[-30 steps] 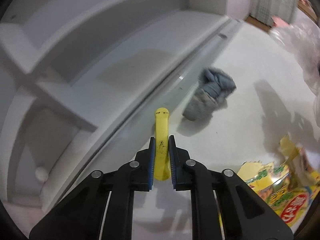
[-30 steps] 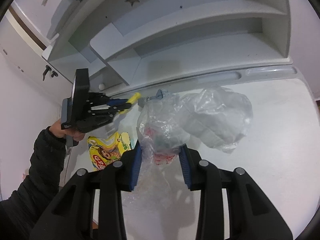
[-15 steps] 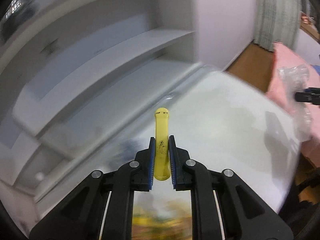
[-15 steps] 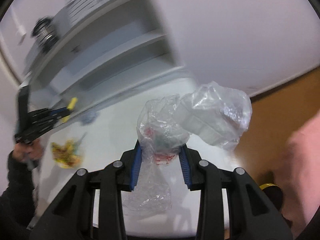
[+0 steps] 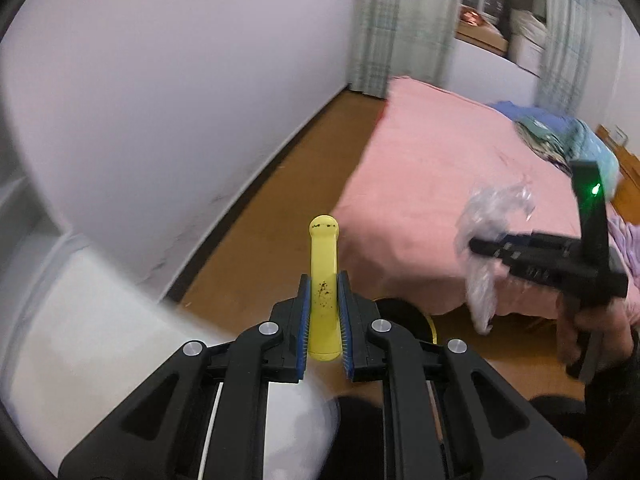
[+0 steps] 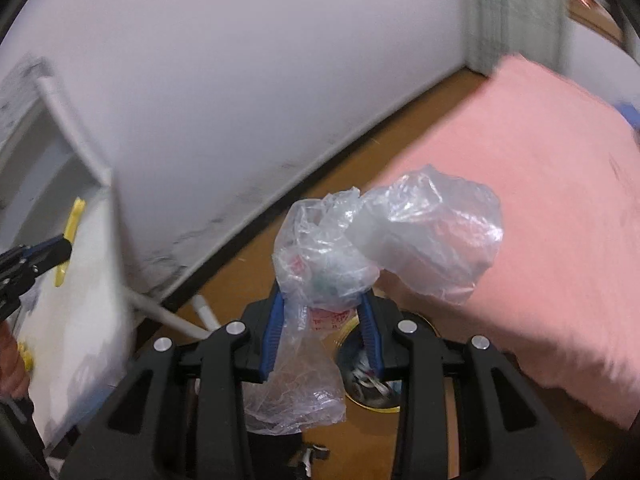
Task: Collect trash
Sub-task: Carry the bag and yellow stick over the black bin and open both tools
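Left gripper (image 5: pixel 323 312) pinching yellow plastic stick (image 5: pixel 324 276) between blue pads, stick poking straight out past the fingertips, hanging over wooden floor (image 5: pixel 256 264) beside white desk edge (image 5: pixel 92 320). Right gripper (image 6: pixel 322 326) clamping crumpled clear plastic bag (image 6: pixel 384 248), bag bulging above the jaws and trailing below them. Sitting under right gripper: round yellow-rimmed bin (image 6: pixel 374 398), scraps inside. Pink bed (image 6: pixel 540 208) lying just beside bin.
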`<act>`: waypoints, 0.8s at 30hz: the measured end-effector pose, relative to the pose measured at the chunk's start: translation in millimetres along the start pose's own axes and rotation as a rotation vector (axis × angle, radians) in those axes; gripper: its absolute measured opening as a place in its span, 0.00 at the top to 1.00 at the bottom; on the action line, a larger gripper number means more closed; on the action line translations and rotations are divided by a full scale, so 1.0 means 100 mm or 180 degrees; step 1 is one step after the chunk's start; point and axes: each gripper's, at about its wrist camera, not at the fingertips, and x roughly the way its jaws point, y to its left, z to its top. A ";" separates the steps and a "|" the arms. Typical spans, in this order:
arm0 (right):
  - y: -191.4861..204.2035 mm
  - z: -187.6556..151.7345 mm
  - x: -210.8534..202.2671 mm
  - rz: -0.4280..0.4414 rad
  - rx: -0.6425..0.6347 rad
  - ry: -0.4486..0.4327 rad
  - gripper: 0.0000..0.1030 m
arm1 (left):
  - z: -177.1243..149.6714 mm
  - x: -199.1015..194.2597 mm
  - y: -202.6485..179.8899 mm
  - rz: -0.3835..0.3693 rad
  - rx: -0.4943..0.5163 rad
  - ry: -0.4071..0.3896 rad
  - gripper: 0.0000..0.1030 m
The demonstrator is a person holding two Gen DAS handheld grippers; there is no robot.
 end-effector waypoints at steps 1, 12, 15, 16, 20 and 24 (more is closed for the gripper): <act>-0.13 -0.05 0.07 -0.0054 0.0067 0.0038 0.66 | 0.02 0.17 -0.17 -0.0011 0.0042 0.0021 0.88; -0.85 -0.47 1.00 -0.0278 0.0326 0.0536 0.66 | -0.29 1.98 -0.95 -0.0268 -0.0062 0.0526 0.88; -0.92 -0.53 1.24 -0.0293 0.0257 0.0616 0.66 | -0.52 2.35 -0.95 -0.0294 -0.0152 0.0704 0.88; -0.92 -0.55 1.32 -0.0293 0.0225 0.0651 0.66 | -0.62 2.52 -0.95 -0.0284 -0.0195 0.0793 0.88; -1.05 -0.63 1.60 -0.0324 0.0179 0.0820 0.66 | -0.84 2.84 -0.90 -0.0314 -0.0315 0.0970 0.88; -1.14 -0.69 1.74 -0.0334 0.0229 0.0926 0.66 | -1.00 3.03 -0.84 -0.0307 -0.0417 0.1074 0.88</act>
